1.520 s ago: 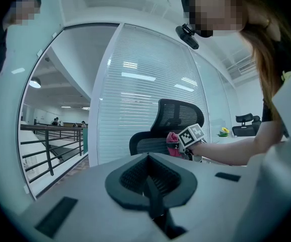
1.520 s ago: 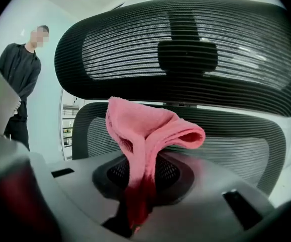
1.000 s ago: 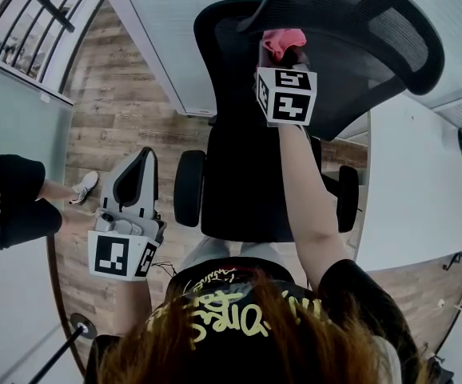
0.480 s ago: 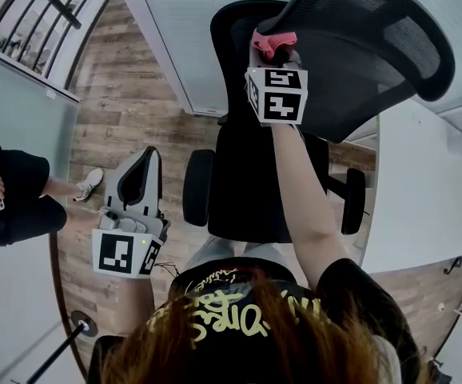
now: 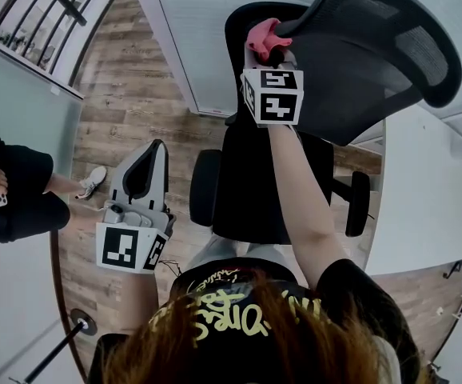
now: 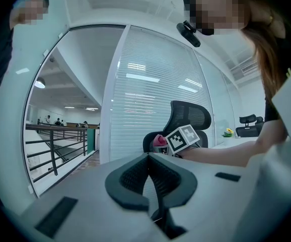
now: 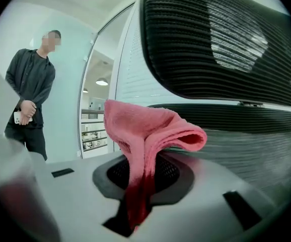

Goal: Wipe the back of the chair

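Right gripper view: the right gripper [image 7: 143, 174] is clamped on the pink cloth [image 7: 150, 127], and the chair back [image 7: 221, 49] sits just ahead, stretching off to its right. Meanwhile the left gripper [image 6: 148, 178] is closed on nothing, well away.

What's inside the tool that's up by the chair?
The right tool is shut on a pink cloth; its top flops out next to the chair back. The cloth's bottom end sinks into the dark slot between the jaws, so that part is hidden.

Bystander [image 5: 11, 194] on wood floor [image 5: 127, 110], white table [image 5: 423, 190], railing [image 6: 53, 150]
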Demonstrator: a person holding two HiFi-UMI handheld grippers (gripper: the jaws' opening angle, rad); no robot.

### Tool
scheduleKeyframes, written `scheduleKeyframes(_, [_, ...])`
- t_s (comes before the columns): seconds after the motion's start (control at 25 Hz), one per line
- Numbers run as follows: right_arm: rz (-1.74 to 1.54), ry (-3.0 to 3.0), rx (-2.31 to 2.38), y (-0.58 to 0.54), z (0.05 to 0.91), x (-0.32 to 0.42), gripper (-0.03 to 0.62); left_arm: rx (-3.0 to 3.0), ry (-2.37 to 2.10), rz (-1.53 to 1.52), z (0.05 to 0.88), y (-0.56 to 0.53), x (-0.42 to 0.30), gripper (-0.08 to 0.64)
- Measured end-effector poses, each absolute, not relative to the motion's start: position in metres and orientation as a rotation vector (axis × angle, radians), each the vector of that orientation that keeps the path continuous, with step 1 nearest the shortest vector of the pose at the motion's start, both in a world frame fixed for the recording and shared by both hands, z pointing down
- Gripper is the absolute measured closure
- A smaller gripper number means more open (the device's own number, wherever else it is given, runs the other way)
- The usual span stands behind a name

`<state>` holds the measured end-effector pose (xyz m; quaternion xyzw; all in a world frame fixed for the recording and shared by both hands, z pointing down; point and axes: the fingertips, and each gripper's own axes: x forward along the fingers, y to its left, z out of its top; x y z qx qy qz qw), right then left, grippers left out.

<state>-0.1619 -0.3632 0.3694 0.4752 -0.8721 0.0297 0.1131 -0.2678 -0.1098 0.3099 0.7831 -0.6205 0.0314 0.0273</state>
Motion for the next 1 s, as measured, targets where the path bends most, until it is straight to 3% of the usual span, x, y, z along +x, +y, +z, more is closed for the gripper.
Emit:
scheduleKeyframes(0.8, [0.104,-2.634,1.181,-0.342,0.376,-0.212,0.528,2.384,-1.936,0.109,0.314,-0.103,-0.283,0.568])
scheduleKeyframes(1.0, [0.078,-2.664,1.148,-0.322,0.377,-0.196,0.528,2.404,-1.904,0.109,0.315,-0.110,-0.268,0.568])
